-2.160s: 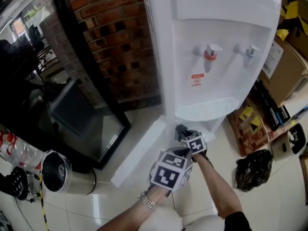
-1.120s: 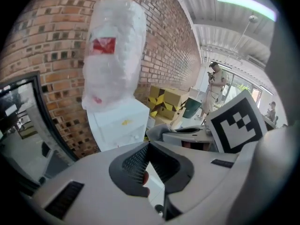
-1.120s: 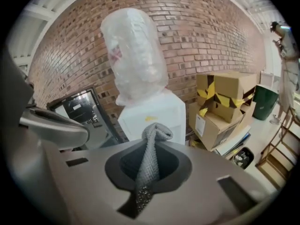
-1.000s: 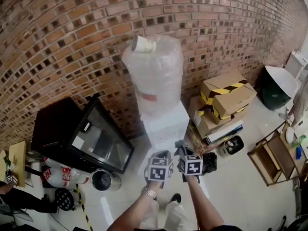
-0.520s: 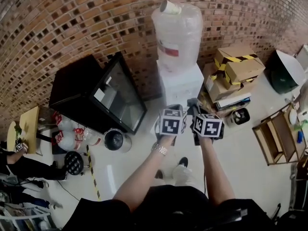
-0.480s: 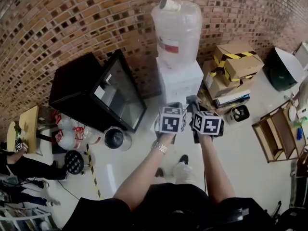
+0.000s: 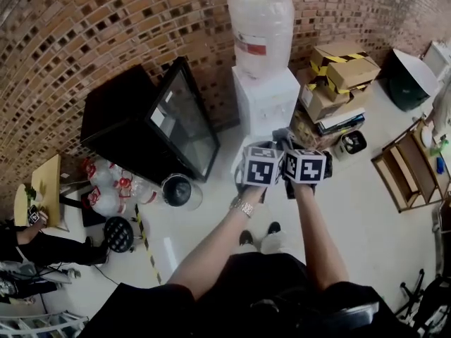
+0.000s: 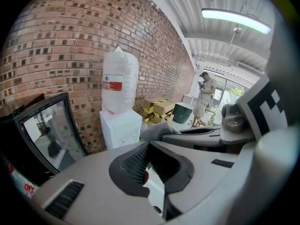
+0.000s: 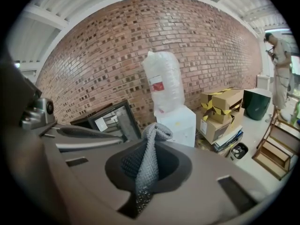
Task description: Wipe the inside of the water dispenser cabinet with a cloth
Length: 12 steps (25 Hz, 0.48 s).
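The white water dispenser (image 7: 264, 98) stands against the brick wall with a clear bottle (image 7: 261, 23) on top. It also shows in the left gripper view, dispenser (image 8: 120, 128), and in the right gripper view, dispenser (image 9: 181, 121). Both grippers are held side by side well in front of it, apart from it. My right gripper (image 7: 285, 143) is shut on a grey cloth (image 9: 149, 144), whose bunched top sticks out past the jaws (image 9: 145, 165). My left gripper (image 7: 259, 148) is shut with nothing in it (image 8: 147, 165). The cloth (image 8: 157, 131) shows to its right. The dispenser's lower front is hidden behind the grippers in the head view.
A black cabinet with a glass door (image 7: 162, 129) stands left of the dispenser, with a round metal bin (image 7: 180, 191) before it. Taped cardboard boxes (image 7: 342, 76) and a dark green bin (image 7: 409, 79) stand at the right. A wooden shelf (image 7: 409, 174) is nearer. A person (image 9: 280, 64) stands far right.
The view has drawn back from right at the dispenser's front to standing height. Both grippers have come away from it, staying together, the cloth still in the right one.
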Available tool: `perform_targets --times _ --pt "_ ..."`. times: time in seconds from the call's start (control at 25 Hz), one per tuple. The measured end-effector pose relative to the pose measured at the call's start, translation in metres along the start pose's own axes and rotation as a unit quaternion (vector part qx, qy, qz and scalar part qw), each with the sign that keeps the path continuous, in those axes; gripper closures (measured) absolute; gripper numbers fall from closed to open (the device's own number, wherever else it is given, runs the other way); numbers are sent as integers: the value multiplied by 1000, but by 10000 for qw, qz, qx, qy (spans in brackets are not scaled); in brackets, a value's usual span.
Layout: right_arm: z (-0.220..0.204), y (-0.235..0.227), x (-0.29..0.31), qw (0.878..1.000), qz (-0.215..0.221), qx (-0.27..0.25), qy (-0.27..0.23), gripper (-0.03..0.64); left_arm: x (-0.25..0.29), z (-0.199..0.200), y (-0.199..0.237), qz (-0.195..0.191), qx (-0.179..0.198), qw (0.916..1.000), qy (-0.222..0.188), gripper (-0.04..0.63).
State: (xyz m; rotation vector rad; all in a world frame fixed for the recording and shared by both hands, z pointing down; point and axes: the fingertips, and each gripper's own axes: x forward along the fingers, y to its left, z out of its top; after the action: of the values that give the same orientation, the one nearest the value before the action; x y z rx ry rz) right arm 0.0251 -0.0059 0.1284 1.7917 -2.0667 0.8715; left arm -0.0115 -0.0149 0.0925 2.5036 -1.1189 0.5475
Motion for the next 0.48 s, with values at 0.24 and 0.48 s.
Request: perform_targets --times 0.24,0.48 --pt "6 -13 -5 10000 -62 40 56 603 6 7 0 -14 33 10000 46 591" --pt "19 -16 -1 10000 -37 -35 64 603 12 26 4 22 66 9999 -93 591"
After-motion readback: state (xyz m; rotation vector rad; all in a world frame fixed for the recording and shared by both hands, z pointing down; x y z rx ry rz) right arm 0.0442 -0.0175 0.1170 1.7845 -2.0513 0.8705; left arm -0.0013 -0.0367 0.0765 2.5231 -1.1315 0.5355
